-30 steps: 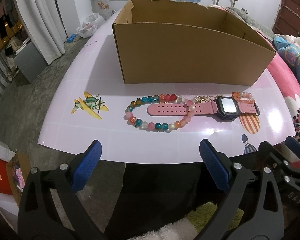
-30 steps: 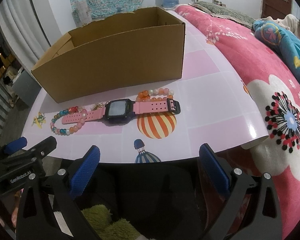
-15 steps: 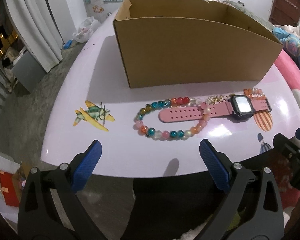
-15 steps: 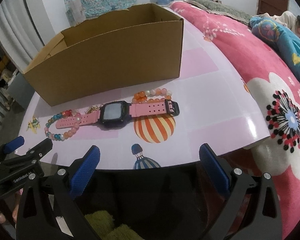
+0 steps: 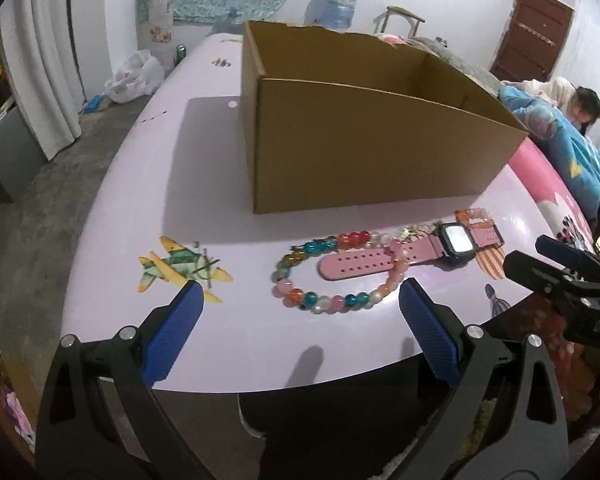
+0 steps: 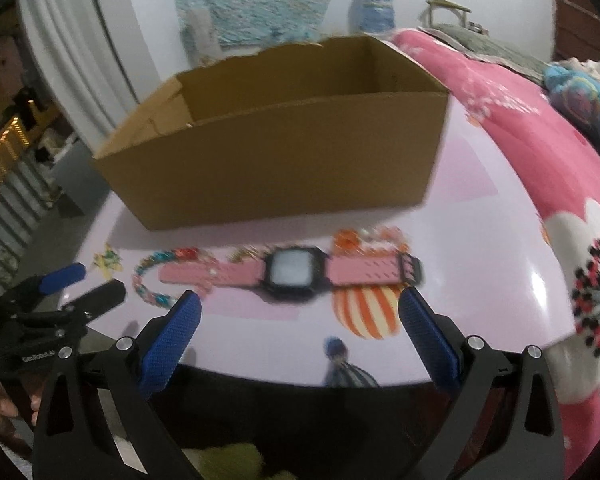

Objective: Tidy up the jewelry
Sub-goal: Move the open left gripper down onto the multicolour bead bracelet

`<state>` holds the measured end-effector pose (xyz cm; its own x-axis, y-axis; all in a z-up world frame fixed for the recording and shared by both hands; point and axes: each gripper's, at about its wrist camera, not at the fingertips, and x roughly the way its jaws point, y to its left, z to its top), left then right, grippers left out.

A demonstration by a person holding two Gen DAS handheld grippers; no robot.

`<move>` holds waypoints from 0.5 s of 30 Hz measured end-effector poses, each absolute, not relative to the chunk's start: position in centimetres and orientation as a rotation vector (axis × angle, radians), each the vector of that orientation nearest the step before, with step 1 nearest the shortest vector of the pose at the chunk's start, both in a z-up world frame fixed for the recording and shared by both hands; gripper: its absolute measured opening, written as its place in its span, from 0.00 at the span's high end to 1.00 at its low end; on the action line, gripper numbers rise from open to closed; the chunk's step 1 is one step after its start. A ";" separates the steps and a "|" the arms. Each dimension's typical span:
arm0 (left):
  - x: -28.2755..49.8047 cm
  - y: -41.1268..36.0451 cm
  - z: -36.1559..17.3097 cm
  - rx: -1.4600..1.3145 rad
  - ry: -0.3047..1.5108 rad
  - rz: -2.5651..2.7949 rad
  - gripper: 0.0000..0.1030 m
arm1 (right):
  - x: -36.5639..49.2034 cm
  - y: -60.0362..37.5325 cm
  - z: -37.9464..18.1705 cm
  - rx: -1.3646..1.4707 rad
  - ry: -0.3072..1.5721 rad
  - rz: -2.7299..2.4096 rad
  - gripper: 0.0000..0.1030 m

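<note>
A pale pink worktop (image 5: pixel 220 184) carries an open cardboard box (image 5: pixel 364 152) toward its far side. Near the front edge, between box and edge, lies a pink-strapped watch (image 5: pixel 416 254) with a dark case, its long strap crossing a ring of coloured beads, the bracelet (image 5: pixel 332 276). A smaller orange bead bracelet (image 5: pixel 474 216) touches the watch's buckle end. The left tool (image 5: pixel 296 316) and right tool (image 6: pixel 300 316) both hover at the front edge, fingers spread wide and holding nothing.
</note>
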<state>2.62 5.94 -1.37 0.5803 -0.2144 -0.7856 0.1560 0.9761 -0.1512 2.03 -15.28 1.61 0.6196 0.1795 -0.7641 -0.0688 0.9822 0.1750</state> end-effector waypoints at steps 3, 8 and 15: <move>3.6 6.9 -1.6 -0.107 0.932 -0.222 0.08 | 2.8 -14.2 1.8 0.135 0.879 0.200 0.09; 3.4 7.2 -1.3 -0.125 0.864 -0.262 0.08 | 4.4 -12.4 1.7 0.137 0.896 0.282 0.24; 4.7 5.8 -2.0 -0.023 0.903 -0.298 0.48 | 5.8 -9.9 -0.1 0.131 0.978 0.365 0.51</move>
<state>4.72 5.79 -2.03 0.5805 -0.2647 -0.7700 0.2458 0.9585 -0.1442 5.84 -9.91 -0.12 0.5034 0.3594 -0.7858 -0.2427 0.9316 0.2707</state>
